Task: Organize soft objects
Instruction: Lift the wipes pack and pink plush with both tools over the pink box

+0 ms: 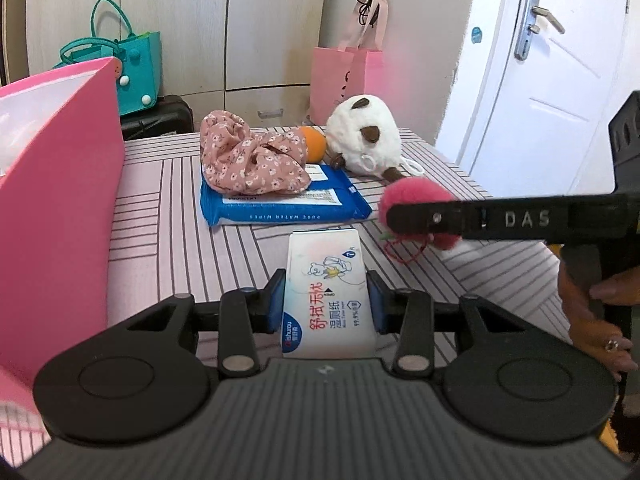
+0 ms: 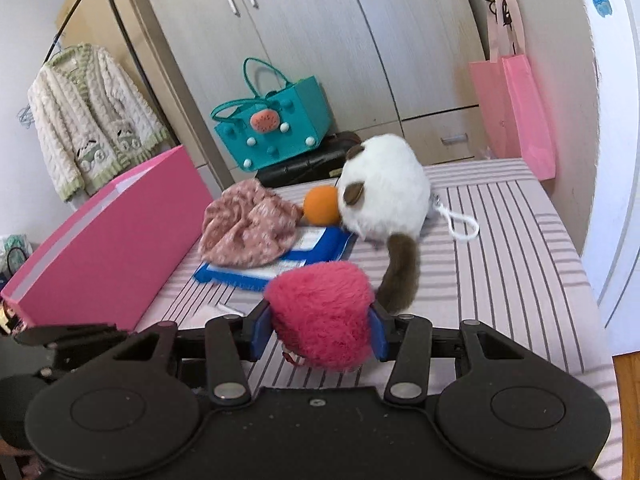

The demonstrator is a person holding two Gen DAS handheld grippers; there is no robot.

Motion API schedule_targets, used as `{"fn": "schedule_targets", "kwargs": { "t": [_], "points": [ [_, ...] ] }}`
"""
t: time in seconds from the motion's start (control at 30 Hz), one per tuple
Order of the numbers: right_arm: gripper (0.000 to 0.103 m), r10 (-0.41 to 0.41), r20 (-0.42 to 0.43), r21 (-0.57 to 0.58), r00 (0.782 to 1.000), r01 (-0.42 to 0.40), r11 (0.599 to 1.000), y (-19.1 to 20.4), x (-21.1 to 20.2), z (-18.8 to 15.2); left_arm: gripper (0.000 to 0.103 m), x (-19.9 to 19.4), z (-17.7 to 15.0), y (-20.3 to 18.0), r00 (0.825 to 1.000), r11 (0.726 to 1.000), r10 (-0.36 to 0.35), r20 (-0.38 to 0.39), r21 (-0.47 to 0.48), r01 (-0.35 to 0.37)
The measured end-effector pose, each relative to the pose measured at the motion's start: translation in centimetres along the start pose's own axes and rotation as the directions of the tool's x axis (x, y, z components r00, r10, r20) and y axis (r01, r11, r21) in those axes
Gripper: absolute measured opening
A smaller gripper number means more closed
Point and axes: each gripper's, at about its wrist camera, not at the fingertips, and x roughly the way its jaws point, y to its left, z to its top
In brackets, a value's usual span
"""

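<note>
Wipes come in two packs: one small white pack point(image 1: 329, 300) sits clenched between the blue pads of the left claw point(image 1: 326, 300), raised a little over the striped desk point(image 1: 168, 216), and one bigger blue pack point(image 1: 280, 200) lies flat on the desk further ahead. On that blue pack rests one crumpled floral cloth point(image 1: 248, 160). Just behind it sit one orange ball point(image 1: 314, 143) and, touching the ball, one white plush toy point(image 1: 362, 136) with brown ears and a brown tail (its white loop trails on the desk). The right claw point(image 2: 320, 330) is closed on one pink fluffy ball point(image 2: 322, 312), which bulges out past the fingers; seen from the left wrist it hangs just right of the white pack. One pink box point(image 1: 56, 200) stands along the desk's left edge. Behind are one teal bag point(image 2: 276, 120) and one pink bag point(image 2: 514, 112).
</note>
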Motion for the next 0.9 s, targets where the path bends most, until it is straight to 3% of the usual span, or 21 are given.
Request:
{"fn": "schedule_targets", "kwargs": {
  "t": [0.3, 0.47, 0.9],
  "points": [
    [0.053, -0.042, -0.125, -0.001, 0.991, 0.042, 0.999, 1.9, -1.1, -1.5, 0.040, -3.8, -0.6, 0.0, 0.999, 0.999, -0.029, 0.016, 0.018, 0.029],
    [0.053, 0.032, -0.187, 0.029, 0.982, -0.027, 0.999, 2.3, -1.9, -1.7, 0.040, -5.4, -1.1, 0.6, 0.998, 0.998, -0.067, -0.007, 0.010, 0.068],
    [0.053, 0.154, -0.290, 0.060, 0.944, -0.143, 0.988, 4.9, -3.4, -2.5, 0.040, -9.4, -2.3, 3.9, 0.990, 0.997, -0.078, -0.118, -0.017, 0.077]
  ]
}}
